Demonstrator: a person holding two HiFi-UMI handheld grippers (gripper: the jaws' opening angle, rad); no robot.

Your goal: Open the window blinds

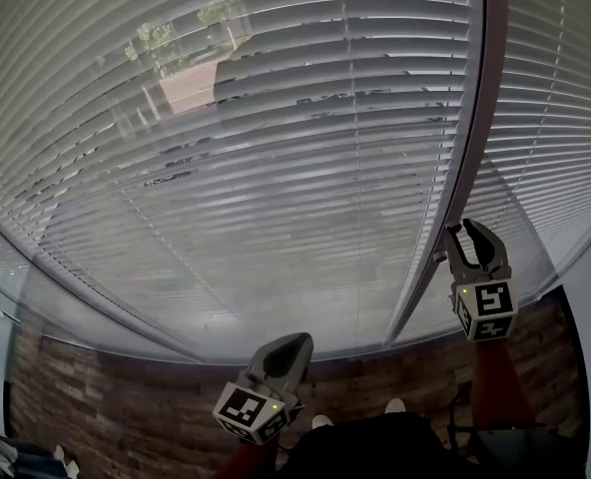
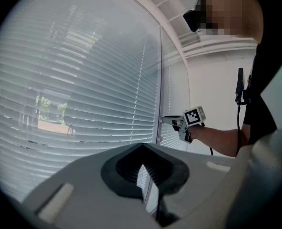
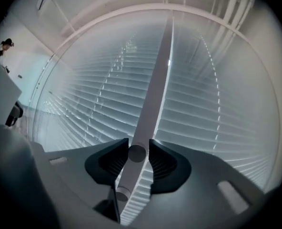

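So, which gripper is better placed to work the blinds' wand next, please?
The right gripper: it is open with the wand between its jaws, while the left gripper sits shut, lower, away from it.

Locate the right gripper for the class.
The right gripper sits at the head view's lower right, its jaws at the upright window bar that parts the blinds, higher than the left gripper.

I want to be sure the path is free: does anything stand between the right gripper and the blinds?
Nothing visible does. The right gripper faces the blinds directly, and only a pale rod by the window post sits between its open jaws. The left gripper is lower, aside.
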